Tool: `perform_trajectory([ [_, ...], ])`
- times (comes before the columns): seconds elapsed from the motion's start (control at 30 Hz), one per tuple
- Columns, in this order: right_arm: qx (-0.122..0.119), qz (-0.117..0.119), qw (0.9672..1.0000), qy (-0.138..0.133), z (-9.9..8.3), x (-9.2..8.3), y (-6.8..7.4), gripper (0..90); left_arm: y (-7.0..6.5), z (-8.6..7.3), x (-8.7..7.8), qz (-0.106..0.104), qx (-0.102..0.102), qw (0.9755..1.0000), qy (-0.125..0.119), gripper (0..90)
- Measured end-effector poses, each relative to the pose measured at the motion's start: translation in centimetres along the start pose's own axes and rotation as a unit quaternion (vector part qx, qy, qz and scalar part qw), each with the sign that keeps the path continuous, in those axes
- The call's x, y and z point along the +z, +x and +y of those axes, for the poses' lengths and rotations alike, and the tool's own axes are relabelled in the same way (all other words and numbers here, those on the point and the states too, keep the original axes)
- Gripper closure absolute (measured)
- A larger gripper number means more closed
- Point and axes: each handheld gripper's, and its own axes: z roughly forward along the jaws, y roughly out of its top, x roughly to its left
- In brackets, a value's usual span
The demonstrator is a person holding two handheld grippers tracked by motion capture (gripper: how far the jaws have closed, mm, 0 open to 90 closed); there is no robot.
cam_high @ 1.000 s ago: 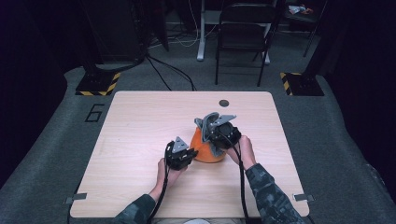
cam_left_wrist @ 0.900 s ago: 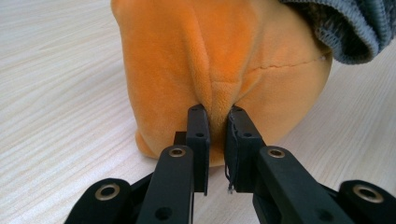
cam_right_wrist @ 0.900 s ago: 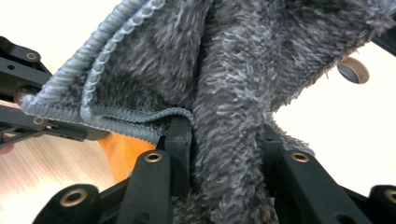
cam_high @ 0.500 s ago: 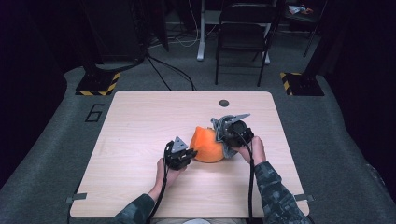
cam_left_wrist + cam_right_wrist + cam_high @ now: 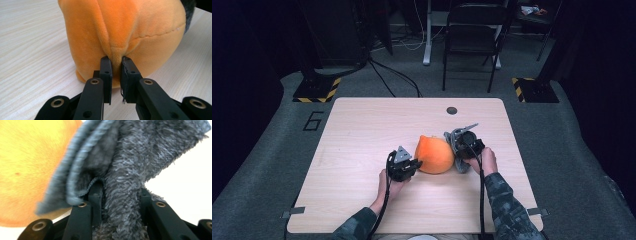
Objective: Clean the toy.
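Note:
An orange plush ball point(image 5: 434, 155) sits on the wooden table point(image 5: 362, 130), a little right of its middle. My left gripper point(image 5: 415, 163) meets its left side and is shut on a pinched fold of the orange plush point(image 5: 125, 25); the jaws point(image 5: 115, 61) stand nearly together. A grey fuzzy cover point(image 5: 453, 136) hangs at the ball's right side. My right gripper point(image 5: 458, 156) is shut on that grey cover point(image 5: 140, 150), which bunches between and over its jaws point(image 5: 120, 188). The orange plush point(image 5: 25, 170) shows behind it at the left.
A dark round grommet point(image 5: 452, 110) lies near the table's far edge. Beyond the table stand a black chair point(image 5: 472, 40) and two yellow-and-black striped bases point(image 5: 317, 92) on the grey floor. A sleeve point(image 5: 504, 205) rests on the near right of the table.
My right gripper has moved right and down with the grey cover, drawing it off the top of the orange plush, so more orange shows. The left gripper has kept still.

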Motion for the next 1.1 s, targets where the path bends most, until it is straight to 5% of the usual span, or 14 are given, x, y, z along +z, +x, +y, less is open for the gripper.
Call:
perform_trajectory([
  [0.13, -0.016, -0.004, 0.9992, -0.037, 0.9, -2.4, 0.7, 66.3, 0.0, 0.0, 0.0, -0.001, -0.004, 1.0000, -0.002, 80.3],
  [0.27, -0.031, 0.031, 0.9965, -0.072, 1.8, -4.6, 2.0, 66.4, 0.0, 0.1, 0.0, 0.000, -0.001, 1.0000, 0.000, 80.0],
  [0.43, -0.045, 0.046, 0.9953, -0.072, 1.9, -3.9, 3.4, 66.7, 0.0, 0.1, 0.1, -0.001, -0.001, 1.0000, -0.002, 78.3],
  [0.53, -0.046, 0.039, 0.9958, -0.069, 1.8, -3.2, 3.2, 66.9, -0.1, 0.3, 0.0, 0.004, 0.008, 1.0000, 0.001, 68.6],
  [0.67, -0.043, 0.038, 0.9961, -0.067, 1.8, -3.1, 3.0, 66.9, -0.7, 0.0, 0.3, 0.047, 0.032, 0.9983, 0.012, 46.3],
  [0.77, -0.048, 0.035, 0.9960, -0.067, 1.8, -3.1, 3.1, 66.9, -1.1, -0.2, 0.7, 0.054, 0.045, 0.9974, 0.015, 40.9],
  [0.93, -0.044, 0.034, 0.9963, -0.066, 1.9, -3.1, 3.2, 66.9, -1.2, -0.4, 1.0, 0.034, 0.054, 0.9979, 0.013, 60.2],
  [1.1, -0.040, 0.033, 0.9963, -0.068, 1.9, -3.0, 3.1, 66.9, -1.0, -0.3, 0.9, 0.029, 0.043, 0.9986, 0.006, 79.2],
])
